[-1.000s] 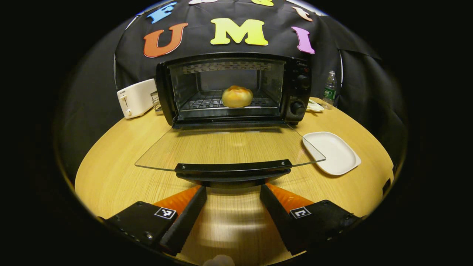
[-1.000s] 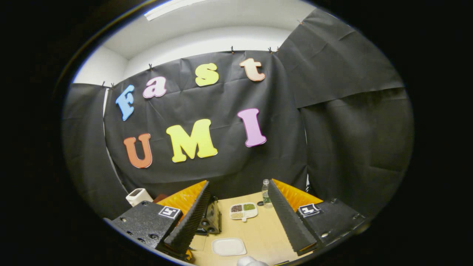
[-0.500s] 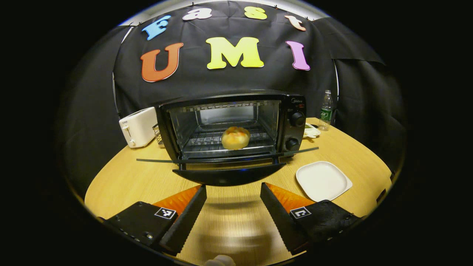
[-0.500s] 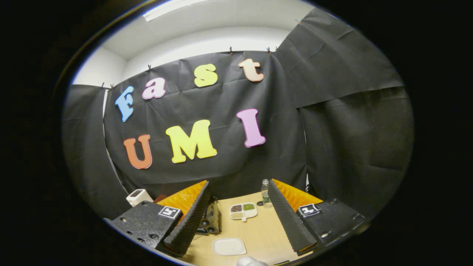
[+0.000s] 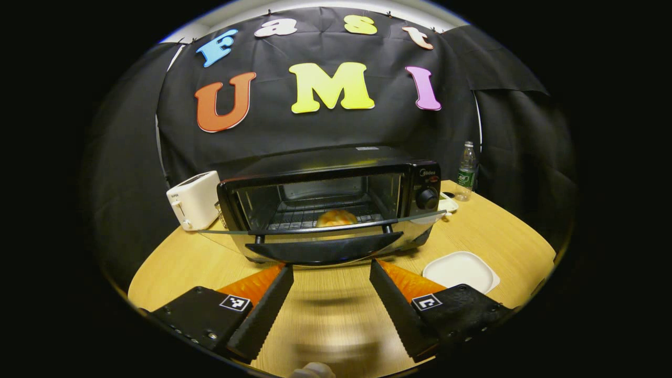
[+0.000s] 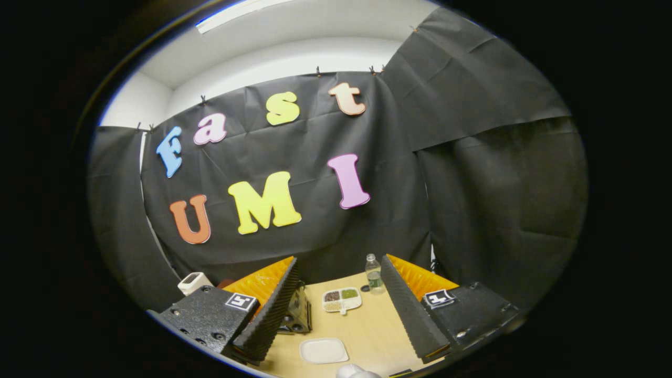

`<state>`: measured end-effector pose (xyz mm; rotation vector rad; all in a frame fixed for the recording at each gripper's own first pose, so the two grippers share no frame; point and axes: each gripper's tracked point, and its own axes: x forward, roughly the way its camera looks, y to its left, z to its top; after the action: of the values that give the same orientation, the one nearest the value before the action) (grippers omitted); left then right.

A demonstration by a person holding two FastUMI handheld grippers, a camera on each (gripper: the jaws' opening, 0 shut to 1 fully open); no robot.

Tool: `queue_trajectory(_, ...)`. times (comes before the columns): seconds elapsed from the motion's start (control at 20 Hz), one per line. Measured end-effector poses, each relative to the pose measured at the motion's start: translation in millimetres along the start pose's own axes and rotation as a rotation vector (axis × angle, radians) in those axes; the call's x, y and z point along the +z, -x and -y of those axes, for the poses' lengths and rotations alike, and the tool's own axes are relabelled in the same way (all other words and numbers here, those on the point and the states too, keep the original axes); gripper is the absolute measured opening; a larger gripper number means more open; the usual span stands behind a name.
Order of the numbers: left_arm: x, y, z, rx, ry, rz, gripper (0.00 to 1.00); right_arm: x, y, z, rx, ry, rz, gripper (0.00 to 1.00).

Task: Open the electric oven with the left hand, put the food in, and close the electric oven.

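In the left gripper view a black electric oven [image 5: 336, 173] stands at the back of the round wooden table [image 5: 504, 231]. A golden bun [image 5: 336, 217] lies on its wire rack. The glass door [image 5: 320, 231] is tilted partway up, with its black handle [image 5: 325, 251] just above my left gripper [image 5: 331, 275]. That gripper is open, and its fingertips sit under the handle with nothing between them. My right gripper [image 6: 338, 268] is open and raised high, looking down on the oven's corner [image 6: 296, 315] behind its left finger.
A white toaster [image 5: 193, 199] stands left of the oven. A white square plate [image 5: 461, 270] lies right of the door, and is also seen as the plate [image 6: 323, 350]. A water bottle [image 5: 465, 170] and a divided dish [image 6: 342, 300] of grains stand at the back right.
The oven door has swung up from lying flat to partly raised, and my left gripper has risen with it beneath the handle. The right gripper has barely shifted.
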<state>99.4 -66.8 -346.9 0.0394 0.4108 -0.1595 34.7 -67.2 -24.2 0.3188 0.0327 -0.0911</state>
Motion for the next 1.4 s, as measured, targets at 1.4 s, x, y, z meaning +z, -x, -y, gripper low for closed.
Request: queue_trajectory(1.4, 100, 29, -4, 0.012, 0.007, 0.171, 1.00, 1, -19, -11, 0.027, 0.044, 0.003, 0.96)
